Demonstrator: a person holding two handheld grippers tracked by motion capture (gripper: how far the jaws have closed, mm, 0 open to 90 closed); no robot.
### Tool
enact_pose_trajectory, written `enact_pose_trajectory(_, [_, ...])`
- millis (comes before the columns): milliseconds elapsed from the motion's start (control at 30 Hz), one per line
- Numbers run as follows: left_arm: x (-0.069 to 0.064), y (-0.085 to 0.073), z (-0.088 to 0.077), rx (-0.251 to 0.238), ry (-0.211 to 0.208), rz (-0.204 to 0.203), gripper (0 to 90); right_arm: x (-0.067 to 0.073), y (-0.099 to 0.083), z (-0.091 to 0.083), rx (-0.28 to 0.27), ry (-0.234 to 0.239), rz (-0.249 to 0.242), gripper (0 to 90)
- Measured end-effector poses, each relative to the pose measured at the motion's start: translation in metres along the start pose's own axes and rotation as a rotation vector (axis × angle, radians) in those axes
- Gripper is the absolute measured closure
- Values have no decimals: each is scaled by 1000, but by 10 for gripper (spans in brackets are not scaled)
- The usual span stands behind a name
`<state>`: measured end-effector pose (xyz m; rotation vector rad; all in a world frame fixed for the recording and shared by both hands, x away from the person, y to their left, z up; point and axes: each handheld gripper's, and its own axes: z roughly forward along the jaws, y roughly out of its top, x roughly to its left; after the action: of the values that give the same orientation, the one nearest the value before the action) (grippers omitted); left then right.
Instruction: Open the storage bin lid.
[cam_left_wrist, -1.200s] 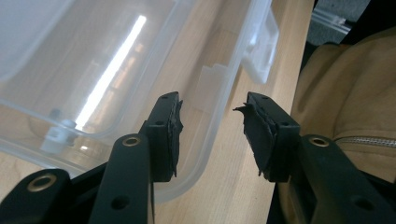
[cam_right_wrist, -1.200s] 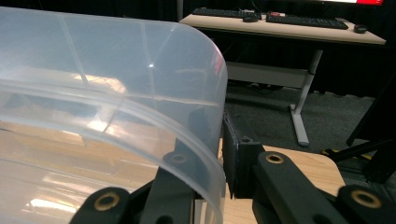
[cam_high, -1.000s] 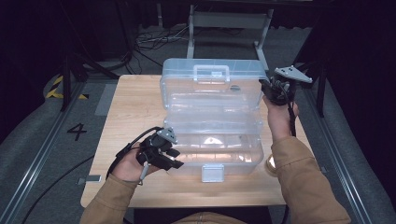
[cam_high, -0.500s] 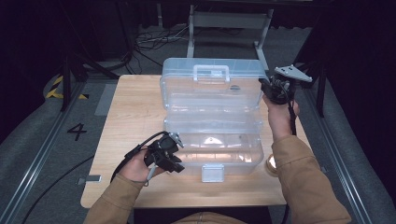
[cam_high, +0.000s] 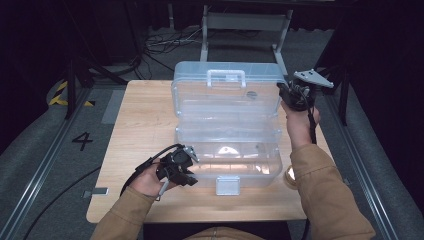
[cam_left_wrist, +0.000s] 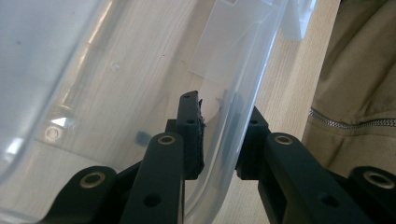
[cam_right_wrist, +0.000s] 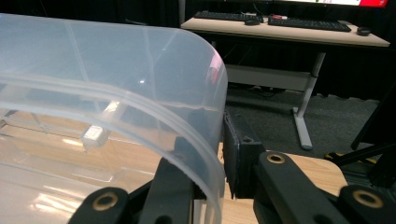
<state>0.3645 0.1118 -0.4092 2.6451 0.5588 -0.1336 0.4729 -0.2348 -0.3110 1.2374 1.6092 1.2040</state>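
- Two grippers work on one clear plastic storage box with a hinged lid, which sits open at the middle of the light wooden table.
- At about 7 o'clock of the box, the left gripper meets the near left corner of the base; in the left gripper view the curved clear wall runs between its two black jaws, one pad inside and one outside, so it is clamped on that wall.
- At about 2 o'clock, the right gripper meets the right edge of the raised lid; in the right gripper view the lid's rounded rim passes between the jaws, which are closed on it.
- The box's long axis runs from 9 to 3 o'clock across the table. Its lid stands up at the far side with the white carry handle toward 12 o'clock, and the front latch tab points to 6 o'clock, toward the person.
- Compared with a second ago, the left gripper has moved in from just clear of the box's left corner to grasp the base wall; the right gripper, the lid and the box lie as they did.
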Motion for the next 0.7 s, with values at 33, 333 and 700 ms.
enact_pose_trajectory(33, [0, 0, 0, -1, 0, -1, 762, 0, 0, 0, -2, -4, 0, 812])
enact_pose_trajectory(333, [0, -4, 0, -15, 1, -43, 751, 1, -1, 6, -17, -26, 11, 824])
enact_pose_trajectory(700, [0, -5, 0, -15, 0, -41, 749, -2, 4, 20, 15, -28, 15, 827])
